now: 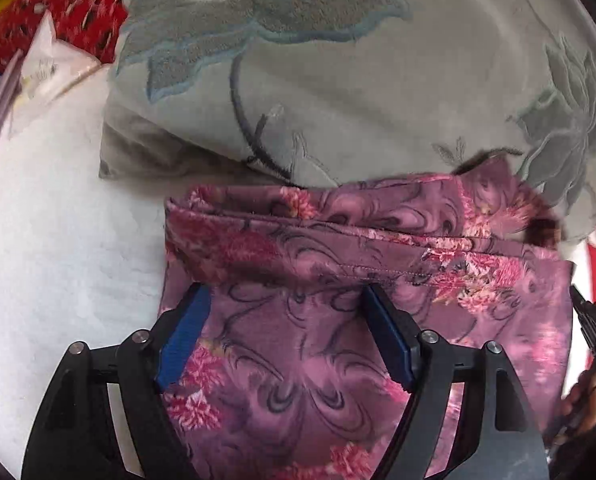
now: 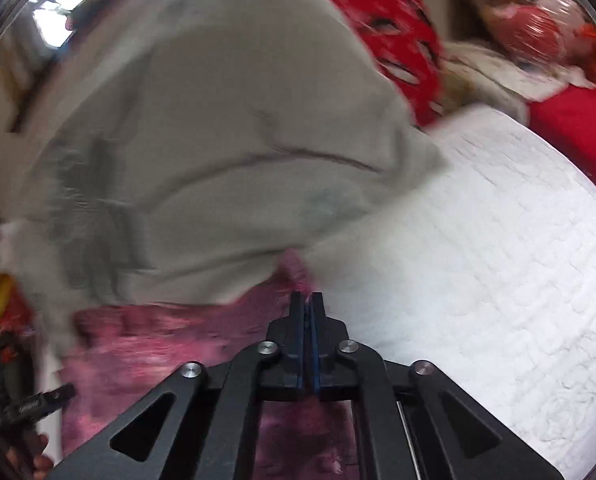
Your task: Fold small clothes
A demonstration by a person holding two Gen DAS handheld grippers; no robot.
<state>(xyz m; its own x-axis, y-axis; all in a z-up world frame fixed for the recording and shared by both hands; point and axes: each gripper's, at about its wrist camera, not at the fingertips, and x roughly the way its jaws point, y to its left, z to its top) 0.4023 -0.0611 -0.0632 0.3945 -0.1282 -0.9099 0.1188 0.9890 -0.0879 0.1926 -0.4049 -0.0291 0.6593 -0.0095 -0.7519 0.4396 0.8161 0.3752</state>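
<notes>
Purple floral garment [image 1: 338,320] is laid on a white quilted bed cover [image 1: 58,240], folded over along its far edge, where a stitched hem is seen just beyond the fingertips of the left gripper [image 1: 286,312].

Left gripper: jaws are spread wide above the garment, blue pads [image 1: 182,336] apart, cloth visible between them. Whether the pads touch the fabric cannot be told.

Right gripper [image 2: 308,300]: jaws are pressed together, and a thin edge of the purple garment [image 2: 158,340] is pinched between the blue pads at the tips. The rest of the garment is spread to the left of and beneath this gripper; the view is motion-blurred.

A grey embroidered pillow [image 1: 358,80] is lying directly beyond both grippers, touching the garment's far edge. Red patterned cloth [image 2: 398,40] is seen further beyond the pillow.
</notes>
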